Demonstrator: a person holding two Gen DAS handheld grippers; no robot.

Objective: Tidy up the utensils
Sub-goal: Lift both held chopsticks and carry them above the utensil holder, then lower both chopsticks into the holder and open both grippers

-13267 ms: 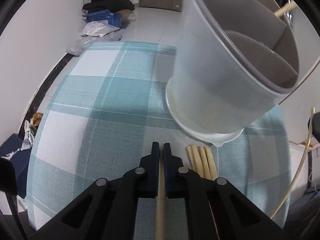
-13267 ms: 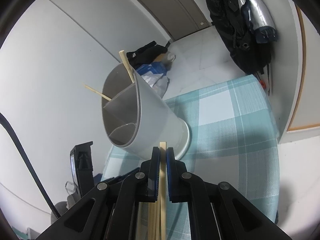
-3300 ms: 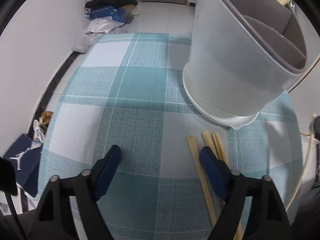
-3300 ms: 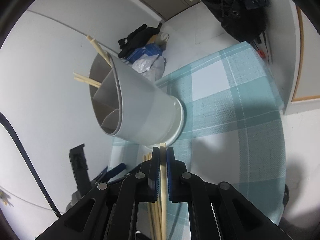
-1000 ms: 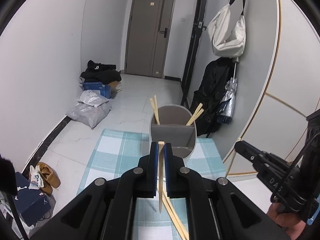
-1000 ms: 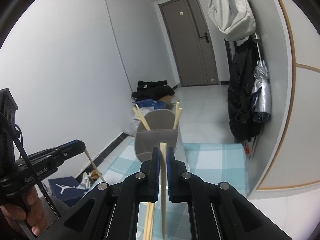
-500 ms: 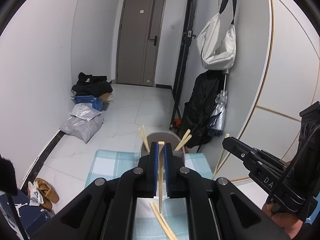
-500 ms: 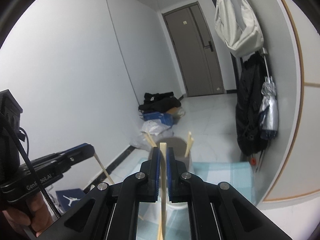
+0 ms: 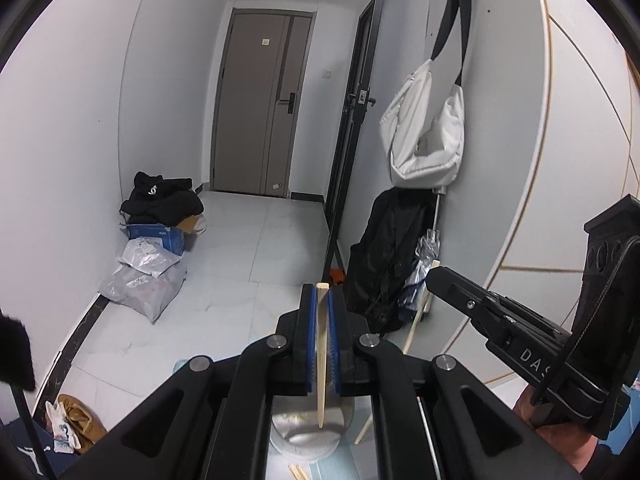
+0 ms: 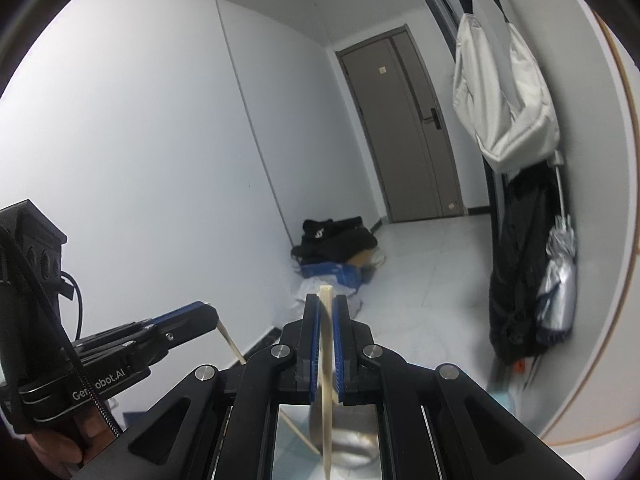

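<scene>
My left gripper point(image 9: 322, 300) is shut on a pale wooden chopstick point(image 9: 321, 380) that hangs down between its blue pads. Below it, mostly hidden by the gripper's arms, stands the grey utensil holder point(image 9: 308, 434) on a teal checked cloth point(image 9: 332, 470), with loose chopsticks point(image 9: 298, 471) beside it. At the right of this view, the right gripper point(image 9: 434, 274) holds its own chopstick point(image 9: 416, 320). In the right wrist view, my right gripper point(image 10: 327, 300) is shut on a chopstick point(image 10: 327, 400) above the holder point(image 10: 356, 444). The left gripper point(image 10: 212, 312) grips a chopstick point(image 10: 230, 340) at the left.
A hallway lies ahead with a grey door point(image 9: 260, 120). A white bag point(image 9: 428, 132), a black coat point(image 9: 392, 256) and a folded umbrella point(image 10: 558, 280) hang on the right wall. Bags and a black garment point(image 9: 160, 200) sit by the left wall, shoes point(image 9: 76, 424) nearer.
Both grippers have risen with their chopsticks. The holder has dropped from mid-view to the bottom and is now mostly hidden behind the gripper arms.
</scene>
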